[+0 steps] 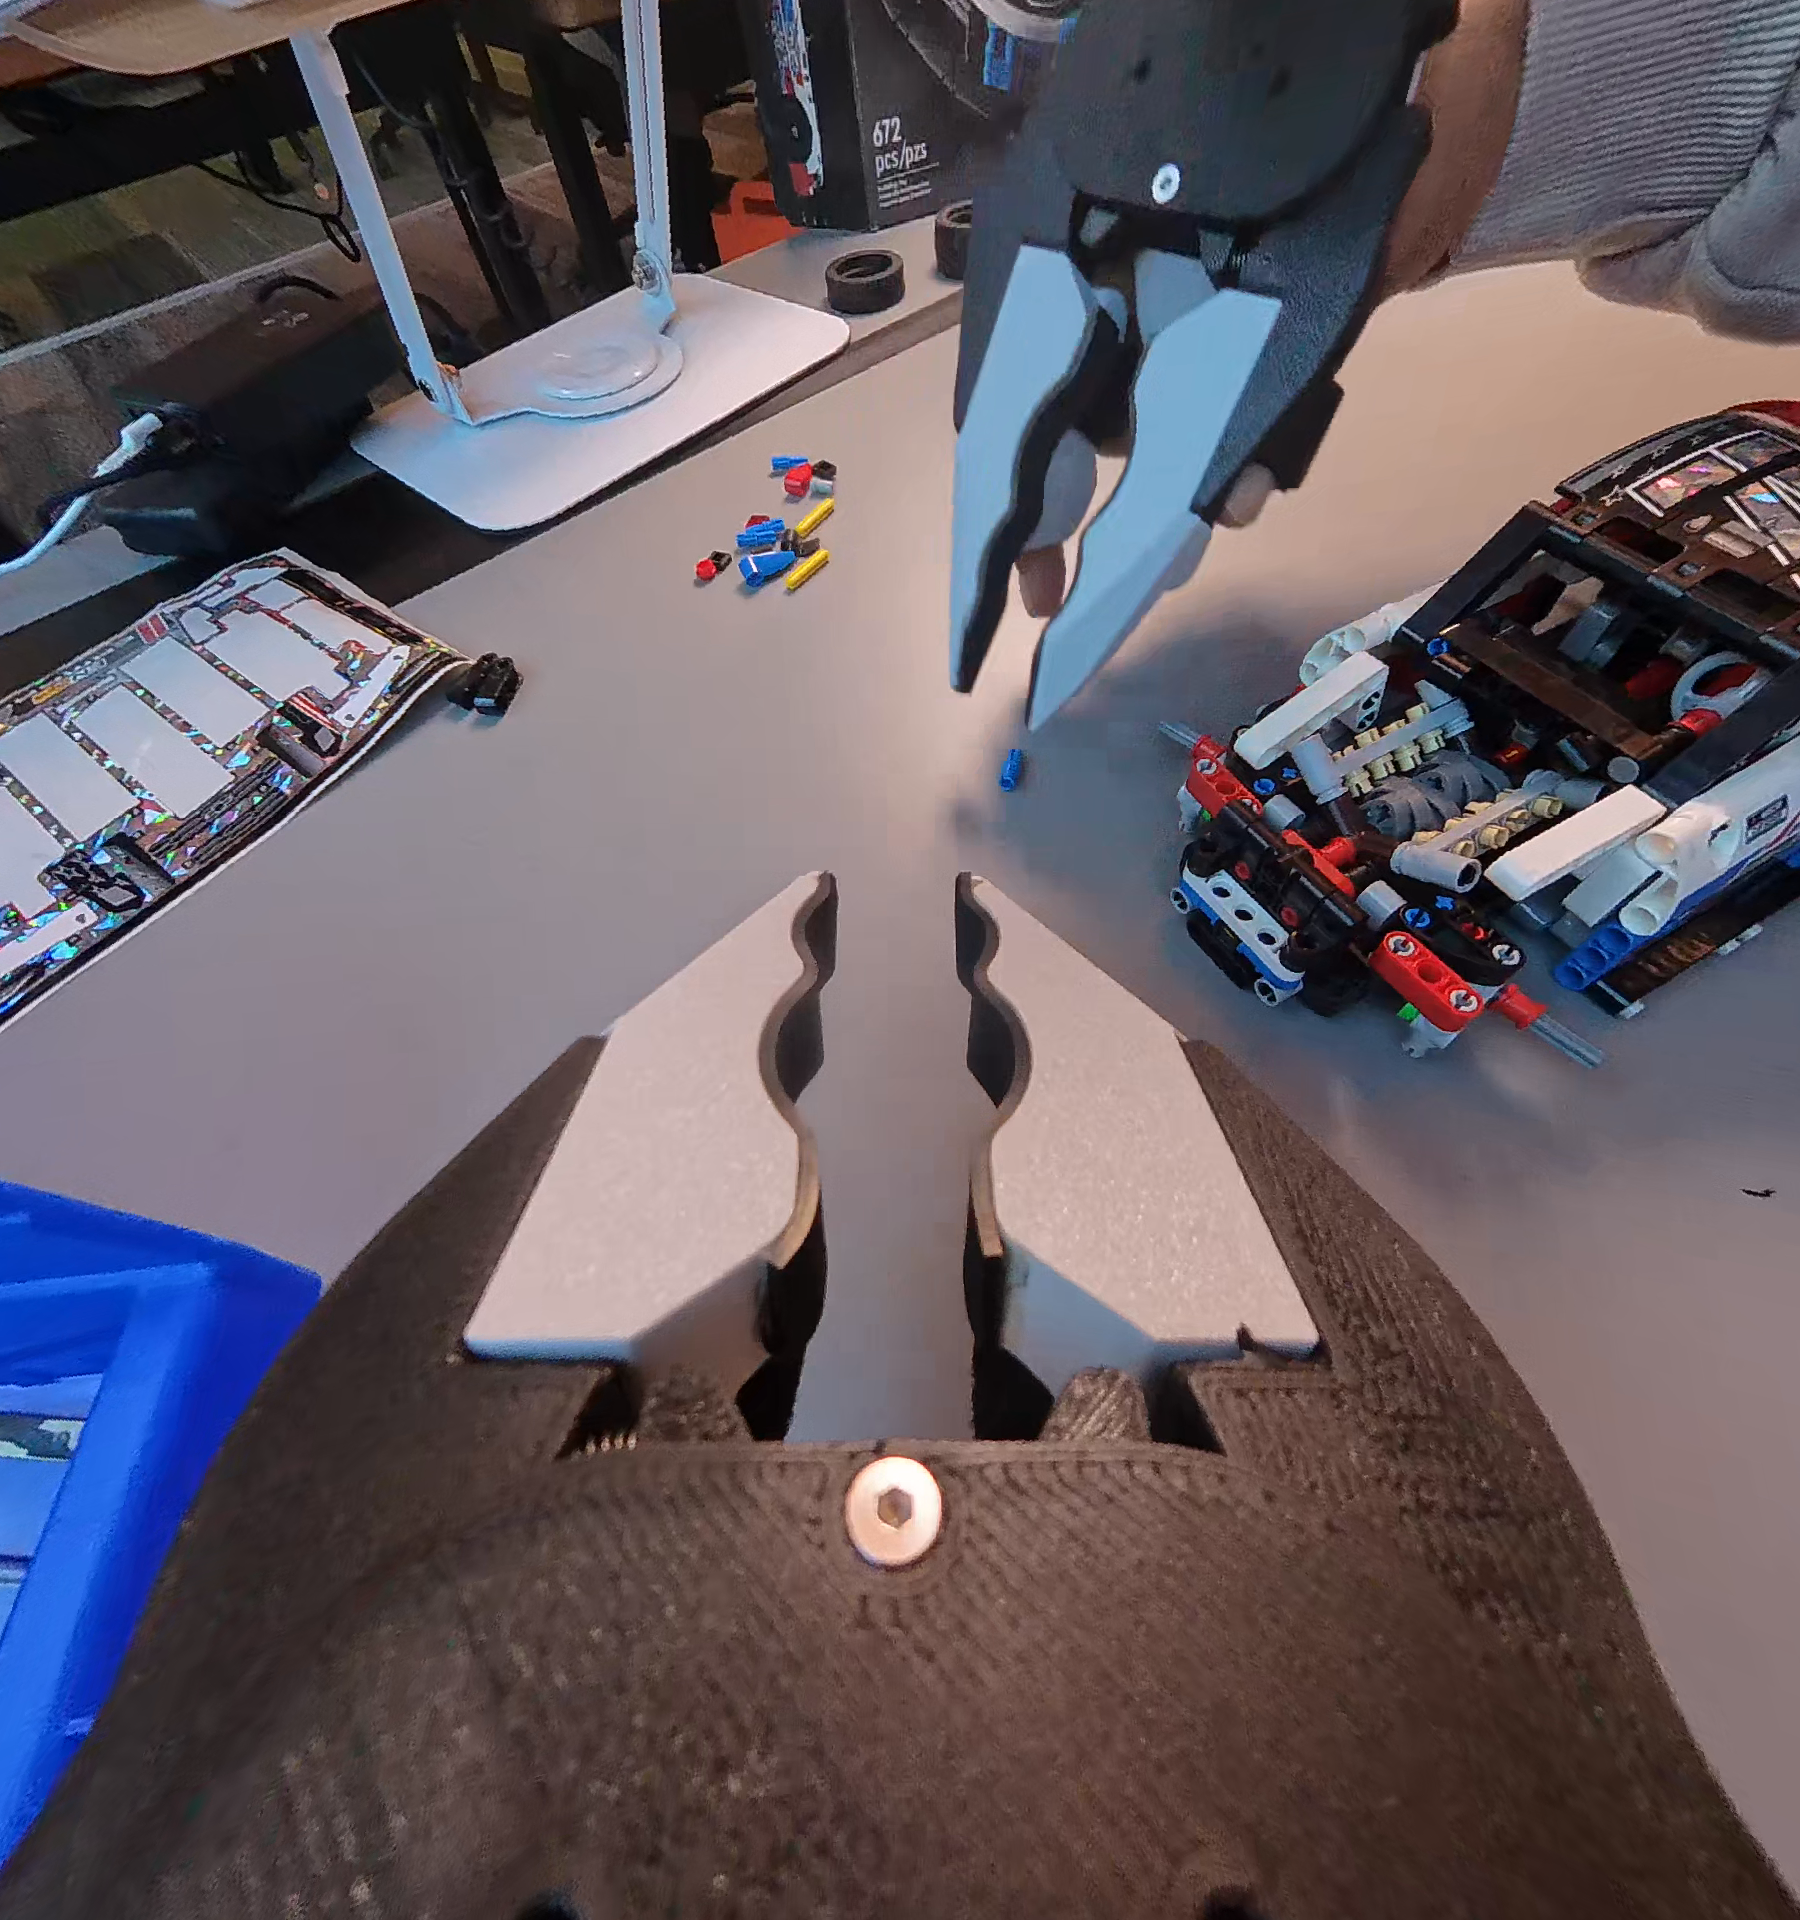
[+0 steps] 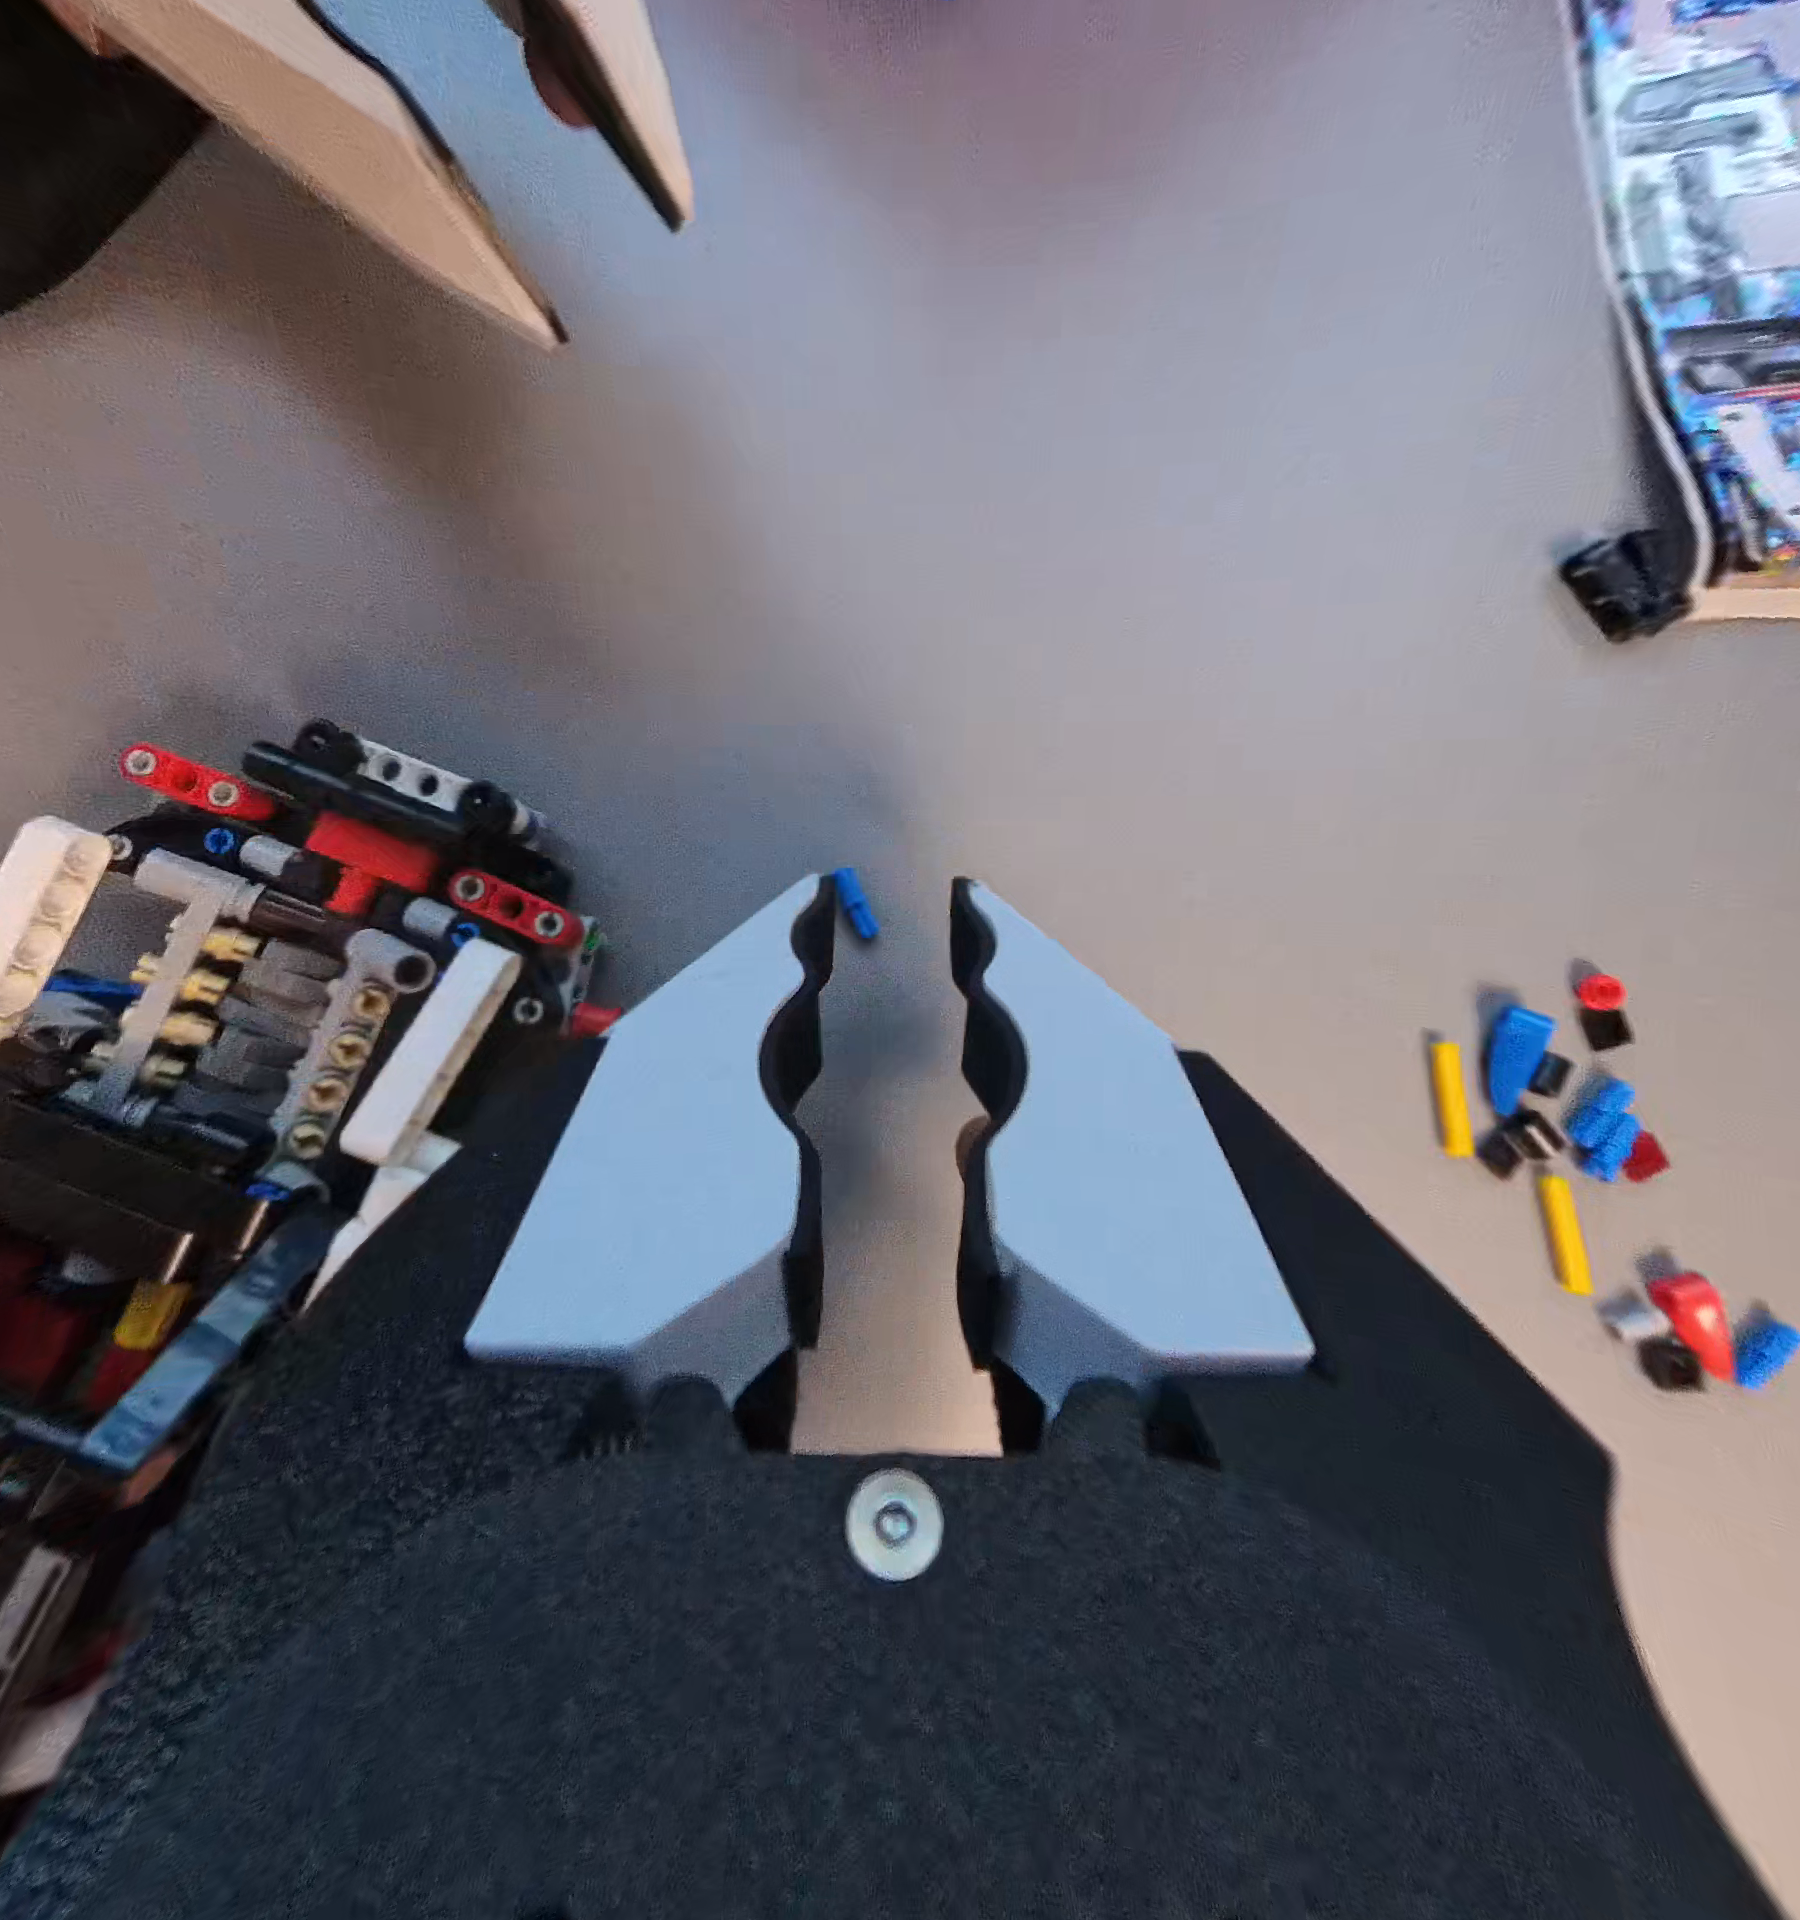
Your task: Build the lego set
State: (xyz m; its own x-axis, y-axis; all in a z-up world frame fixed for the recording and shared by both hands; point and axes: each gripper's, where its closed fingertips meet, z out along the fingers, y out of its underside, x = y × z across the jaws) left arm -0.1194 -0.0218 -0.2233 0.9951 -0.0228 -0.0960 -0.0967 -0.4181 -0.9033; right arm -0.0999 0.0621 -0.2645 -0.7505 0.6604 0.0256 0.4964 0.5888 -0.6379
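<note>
A partly built lego car [image 1: 1550, 779] in white, black, red and blue sits on the grey table at the right; it also shows in the right wrist view [image 2: 252, 987] at the left. A small blue pin [image 1: 1011, 769] lies on the table beside the car's front. My right gripper [image 1: 1000, 701] points down just above the pin, open and empty. In its own view, the right gripper [image 2: 894, 883] has the pin [image 2: 856, 904] by its left fingertip, not gripped. My left gripper [image 1: 896, 883] is open and empty, hovering short of the pin; it also shows in the right wrist view [image 2: 621, 281].
A pile of small loose pieces [image 1: 782, 525] [image 2: 1582, 1143] lies further back. A shiny sticker sheet [image 1: 148, 748] with a black piece [image 1: 485, 681] beside it lies left. A blue bin [image 1: 65, 1403], a white lamp base [image 1: 615, 395], two tyres [image 1: 865, 278] and a dark box [image 1: 875, 114] stand around. Some 10 centimetres of space lies between my two pairs of fingers. The white lamp base [image 1: 615, 395] is about 30 centimetres from my right fingertips and 40 centimetres from my left.
</note>
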